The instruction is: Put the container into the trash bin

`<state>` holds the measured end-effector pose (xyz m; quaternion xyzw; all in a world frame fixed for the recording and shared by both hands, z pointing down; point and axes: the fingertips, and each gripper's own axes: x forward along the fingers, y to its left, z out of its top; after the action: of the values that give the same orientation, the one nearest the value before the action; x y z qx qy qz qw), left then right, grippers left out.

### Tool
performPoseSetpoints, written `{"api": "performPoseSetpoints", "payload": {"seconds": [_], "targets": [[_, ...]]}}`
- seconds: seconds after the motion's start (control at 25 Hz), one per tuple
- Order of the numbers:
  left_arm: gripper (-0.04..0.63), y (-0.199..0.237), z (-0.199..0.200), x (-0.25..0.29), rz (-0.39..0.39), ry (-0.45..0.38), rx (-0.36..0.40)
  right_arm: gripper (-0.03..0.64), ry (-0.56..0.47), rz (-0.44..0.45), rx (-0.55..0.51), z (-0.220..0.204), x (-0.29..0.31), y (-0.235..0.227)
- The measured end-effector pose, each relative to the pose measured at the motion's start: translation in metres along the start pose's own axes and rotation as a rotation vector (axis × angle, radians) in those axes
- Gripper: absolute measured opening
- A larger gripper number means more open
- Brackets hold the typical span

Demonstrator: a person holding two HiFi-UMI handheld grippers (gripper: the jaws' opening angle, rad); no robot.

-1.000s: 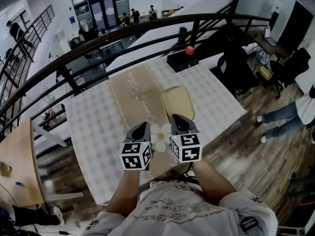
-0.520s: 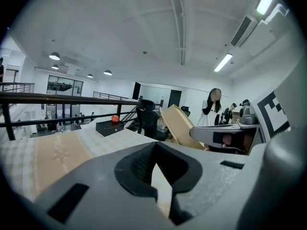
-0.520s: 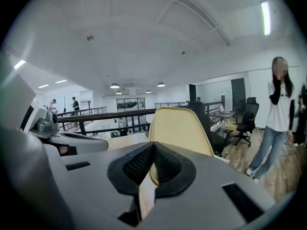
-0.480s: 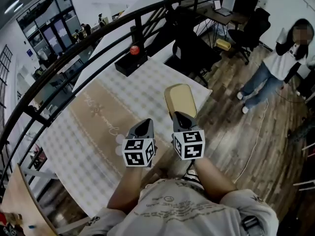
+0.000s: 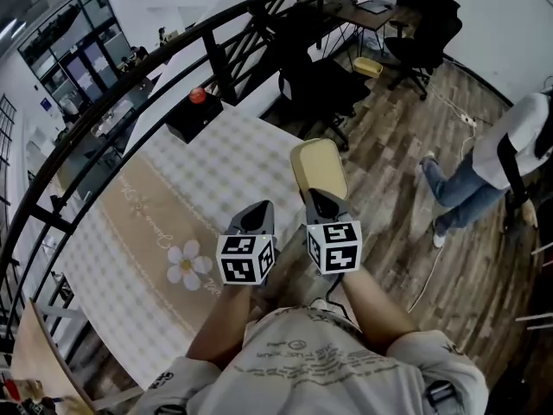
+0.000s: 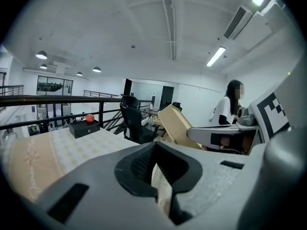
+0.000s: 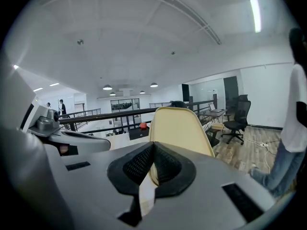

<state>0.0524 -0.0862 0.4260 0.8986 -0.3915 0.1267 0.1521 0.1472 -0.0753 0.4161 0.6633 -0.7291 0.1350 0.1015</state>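
**Q:** Head view first: which step is going on?

**A:** The carry, I'd judge. The right gripper (image 5: 316, 199) is holding the container (image 5: 319, 167) up in the air, where it is showing against the table's (image 5: 226, 173) edge and the wooden floor (image 5: 399, 137). No trash bin is appearing in any view, so the drop is not yet done.

**Q:** And the fingers?

**A:** On the right they are clenching the container's near rim, with the thin wall pinched between the ribbed black fingers (image 7: 169, 166). The left gripper (image 6: 154, 169) is hanging just beside the right one. Its fingers are pressed together, and as far as I can see they are grasping nothing.

**Q:** What is the next move asking for?

**A:** Finding the bin first, then bringing the container above its opening before letting go. The grip is biting on one edge only, so the piece may be prone to swinging or tilting as it travels. A steady wrist would help.

**Q:** What is it like as an object?

**A:** It is pale beige and oblong with rounded corners, shallow and smooth with a matte look. It is probably light, though I cannot tell whether it is pulp or plastic. The table is wearing a checked cloth with a tan strip (image 5: 147, 210) running along it and a white flower (image 5: 184, 264) printed on that strip.
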Motion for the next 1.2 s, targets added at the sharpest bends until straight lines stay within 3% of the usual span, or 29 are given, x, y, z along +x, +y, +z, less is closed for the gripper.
{"api": "performPoseSetpoints", "payload": {"seconds": [0.44,0.88,1.2], "targets": [[0.005,-0.089,0.011,0.084,-0.037,0.012,0.020,0.006,0.022,-0.004,-0.007,-0.006,-0.007,-0.111],[0.005,-0.119,0.025,0.154,-0.100,-0.008,0.025,0.006,0.029,-0.033,-0.012,-0.008,0.010,-0.171],[0.005,-0.118,0.041,0.241,-0.106,-0.014,0.005,0.006,0.031,-0.010,-0.040,0.002,0.064,-0.224]]}}
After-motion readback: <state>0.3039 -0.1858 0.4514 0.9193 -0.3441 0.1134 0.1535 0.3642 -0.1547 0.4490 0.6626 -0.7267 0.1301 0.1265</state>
